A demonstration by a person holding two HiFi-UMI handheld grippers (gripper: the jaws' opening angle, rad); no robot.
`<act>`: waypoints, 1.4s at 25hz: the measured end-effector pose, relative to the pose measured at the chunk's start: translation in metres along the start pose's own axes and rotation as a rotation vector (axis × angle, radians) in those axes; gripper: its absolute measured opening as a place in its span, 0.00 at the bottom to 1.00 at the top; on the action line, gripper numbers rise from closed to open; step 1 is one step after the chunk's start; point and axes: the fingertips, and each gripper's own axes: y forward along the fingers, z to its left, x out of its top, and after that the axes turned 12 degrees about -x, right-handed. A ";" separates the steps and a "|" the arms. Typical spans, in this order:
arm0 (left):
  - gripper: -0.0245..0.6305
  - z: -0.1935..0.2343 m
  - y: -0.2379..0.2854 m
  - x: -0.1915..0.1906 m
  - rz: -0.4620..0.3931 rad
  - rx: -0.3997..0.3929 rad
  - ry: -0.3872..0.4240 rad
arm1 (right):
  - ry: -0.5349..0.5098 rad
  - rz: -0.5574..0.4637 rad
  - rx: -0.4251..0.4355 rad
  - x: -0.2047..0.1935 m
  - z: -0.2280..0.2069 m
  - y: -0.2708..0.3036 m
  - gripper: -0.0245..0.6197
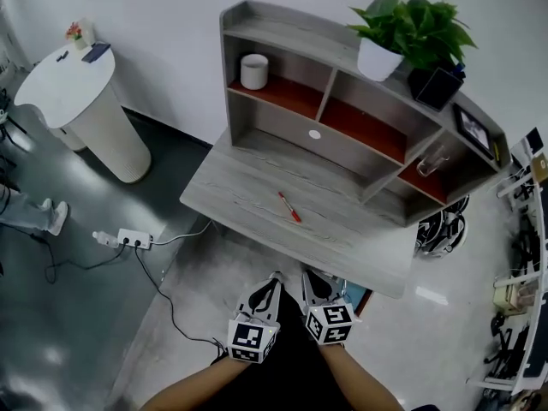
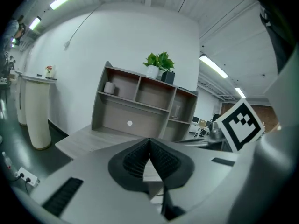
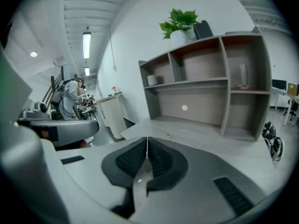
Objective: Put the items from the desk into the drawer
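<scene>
A red pen point(image 1: 289, 206) lies on the grey wooden desk point(image 1: 257, 187), near its middle; its tip point(image 3: 168, 136) shows just past the right jaws. Both grippers hang side by side in front of the desk's near edge, well short of the pen. My left gripper point(image 1: 273, 282) is shut with nothing in it, and its jaws point(image 2: 149, 140) meet at the tips. My right gripper point(image 1: 309, 279) is shut and empty too, its jaws point(image 3: 147, 138) pressed together. No drawer shows in any view.
The desk carries a shelf unit point(image 1: 360, 118) with a white cup point(image 1: 253, 71), a potted plant point(image 1: 407, 28), a glass point(image 1: 432, 159) and a picture frame point(image 1: 473, 130). A white round stand point(image 1: 81, 105) and a power strip point(image 1: 128, 239) sit at the left.
</scene>
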 end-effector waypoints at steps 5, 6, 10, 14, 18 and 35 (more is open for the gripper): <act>0.06 0.042 0.018 0.001 0.024 0.059 -0.006 | -0.028 0.069 0.067 0.005 -0.002 0.057 0.07; 0.06 0.051 0.022 0.001 0.028 0.068 -0.018 | -0.044 0.084 0.073 0.006 -0.003 0.070 0.07; 0.06 0.078 0.050 0.009 0.021 0.095 -0.048 | -0.138 0.145 0.086 0.007 -0.021 0.124 0.07; 0.06 0.101 0.081 0.024 0.005 0.106 -0.066 | -0.214 0.234 0.091 0.005 -0.044 0.186 0.07; 0.06 0.126 0.106 0.028 0.007 0.135 -0.088 | -0.280 0.306 0.080 -0.002 -0.060 0.239 0.07; 0.06 0.190 0.123 0.035 0.000 0.268 -0.162 | -0.350 0.587 0.102 -0.070 -0.069 0.339 0.16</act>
